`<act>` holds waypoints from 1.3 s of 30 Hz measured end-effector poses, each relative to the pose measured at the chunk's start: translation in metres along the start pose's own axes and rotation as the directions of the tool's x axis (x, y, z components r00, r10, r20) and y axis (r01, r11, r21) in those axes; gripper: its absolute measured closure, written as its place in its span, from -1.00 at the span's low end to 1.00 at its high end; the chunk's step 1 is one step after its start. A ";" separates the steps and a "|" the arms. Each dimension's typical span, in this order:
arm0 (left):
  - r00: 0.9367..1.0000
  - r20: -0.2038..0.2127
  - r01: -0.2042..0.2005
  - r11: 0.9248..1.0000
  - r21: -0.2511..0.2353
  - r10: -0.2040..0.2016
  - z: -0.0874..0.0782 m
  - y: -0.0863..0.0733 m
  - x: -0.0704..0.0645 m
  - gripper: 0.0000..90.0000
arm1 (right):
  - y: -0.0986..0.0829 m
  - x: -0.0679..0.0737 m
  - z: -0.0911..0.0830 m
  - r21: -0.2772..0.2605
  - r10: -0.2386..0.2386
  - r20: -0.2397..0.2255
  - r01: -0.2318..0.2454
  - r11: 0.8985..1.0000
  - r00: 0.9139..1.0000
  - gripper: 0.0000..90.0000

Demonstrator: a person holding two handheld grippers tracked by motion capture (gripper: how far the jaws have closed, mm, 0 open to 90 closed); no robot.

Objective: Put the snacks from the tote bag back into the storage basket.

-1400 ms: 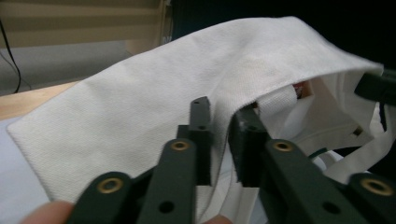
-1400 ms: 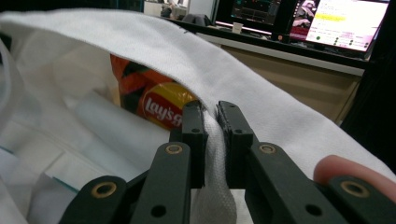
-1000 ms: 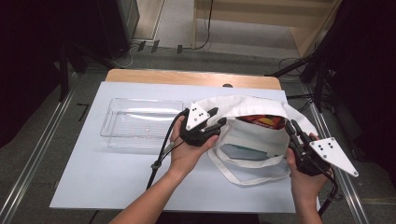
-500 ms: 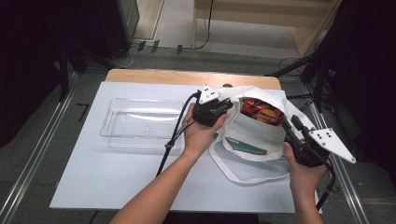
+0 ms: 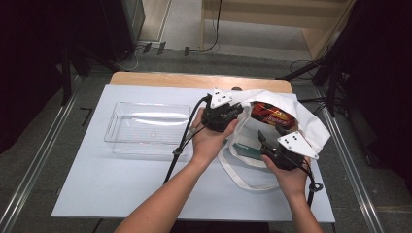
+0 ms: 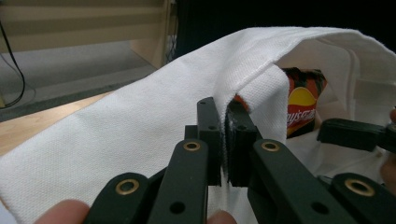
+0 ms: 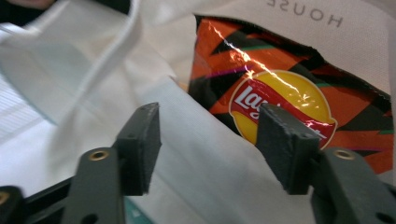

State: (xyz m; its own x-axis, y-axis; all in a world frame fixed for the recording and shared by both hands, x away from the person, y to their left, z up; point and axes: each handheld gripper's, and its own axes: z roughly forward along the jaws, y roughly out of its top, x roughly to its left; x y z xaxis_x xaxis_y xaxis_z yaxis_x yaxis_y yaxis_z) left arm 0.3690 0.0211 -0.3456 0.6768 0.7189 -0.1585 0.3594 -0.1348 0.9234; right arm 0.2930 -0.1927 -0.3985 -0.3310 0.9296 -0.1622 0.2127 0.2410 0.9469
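Light: bright, even on the white table sheet [image 5: 121,194]; dark surroundings.
Glare: streak on the chip bag [image 7: 280,88].
Blur: near jaws soft.

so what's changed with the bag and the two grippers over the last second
The left gripper, shut on the white cloth tote bag, lifted its rim up and away from the person, opening the mouth and baring the red-orange chip packet. The right gripper, open, moved in toward the packet. The clear plastic tray stayed put.

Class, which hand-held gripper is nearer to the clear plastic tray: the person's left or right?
Left. The left hand-held gripper, clamped on the white bag, sits just beside the clear plastic tray; the right hand-held gripper is beyond it, over the bag.
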 end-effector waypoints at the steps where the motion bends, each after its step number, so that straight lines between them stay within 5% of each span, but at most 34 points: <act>1: 1.000 0.000 0.000 1.000 0.000 0.000 0.000 0.000 0.000 0.96 | 0.000 0.000 0.000 0.000 0.000 0.000 0.000 1.000 1.000 -0.15; 3: 1.000 0.006 0.002 1.000 0.003 -0.002 0.000 -0.001 0.001 0.96 | -0.003 0.003 0.009 0.034 -0.022 0.022 0.022 0.999 1.000 -0.30; 9: 1.000 0.020 0.014 1.000 0.004 -0.014 0.000 -0.001 -0.001 0.97 | -0.006 0.005 0.023 0.085 -0.062 0.045 0.058 0.995 0.997 -0.29; 13: 1.000 0.026 0.015 1.000 0.005 -0.015 0.001 -0.001 -0.001 0.97 | -0.008 0.005 0.027 0.108 -0.093 0.073 0.085 0.990 0.993 -0.11; 15: 0.999 0.032 0.023 1.000 0.005 -0.023 0.001 -0.002 -0.001 0.97 | -0.011 0.005 0.029 0.156 -0.133 0.089 0.118 0.981 0.987 0.41; 16: 0.999 0.032 0.023 1.000 0.005 -0.023 0.001 -0.002 -0.001 0.97 | -0.011 0.005 0.029 0.156 -0.133 0.089 0.118 0.981 0.987 0.41; 17: 0.999 0.035 0.025 1.000 0.005 -0.025 0.000 -0.002 -0.001 0.97 | -0.012 0.002 0.029 0.176 -0.137 0.065 0.124 0.977 0.988 0.82; 18: 0.999 0.040 0.025 1.000 0.003 -0.025 0.000 -0.002 -0.001 0.97 | -0.013 0.000 0.029 0.181 -0.132 0.043 0.122 0.976 0.990 0.93; 26: 0.999 0.037 0.032 0.999 -0.003 -0.032 -0.001 -0.002 -0.002 0.97 | -0.020 -0.001 0.019 0.156 -0.124 -0.062 0.133 0.979 0.990 1.00; 28: 0.999 0.037 0.030 1.000 -0.003 -0.030 -0.001 -0.002 -0.001 0.97 | -0.027 0.003 0.011 0.154 -0.103 -0.123 0.122 0.981 0.987 1.00; 31: 0.998 0.041 0.038 0.999 -0.016 -0.037 -0.004 0.001 0.000 0.97 | -0.051 0.017 -0.007 0.181 -0.041 -0.243 0.087 0.980 0.969 1.00; 35: 0.998 0.044 0.034 0.999 -0.015 -0.033 -0.005 0.003 -0.002 0.97 | -0.073 0.039 -0.041 0.191 -0.102 -0.345 0.177 0.966 0.933 1.00; 36: 0.998 0.044 0.034 0.999 -0.015 -0.033 -0.005 0.003 -0.002 0.97 | -0.070 0.041 -0.051 0.176 -0.109 -0.370 0.185 0.967 0.923 1.00; 37: 0.998 0.044 0.037 0.999 -0.018 -0.036 -0.005 0.003 -0.004 0.97 | -0.070 0.041 -0.051 0.176 -0.109 -0.370 0.185 0.967 0.923 1.00; 39: 0.999 0.051 0.019 1.000 -0.018 -0.018 -0.005 0.004 -0.011 0.97 | -0.062 0.036 -0.077 0.124 -0.091 -0.412 0.154 0.980 0.907 1.00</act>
State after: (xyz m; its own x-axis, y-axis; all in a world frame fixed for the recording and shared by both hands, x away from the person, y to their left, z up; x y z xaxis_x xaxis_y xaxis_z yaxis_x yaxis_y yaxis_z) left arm 0.3595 0.0161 -0.3384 0.7020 0.6856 -0.1927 0.3607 -0.1089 0.9263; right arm 0.1975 -0.1959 -0.4419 -0.6978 0.7064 -0.1187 0.2711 0.4138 0.8690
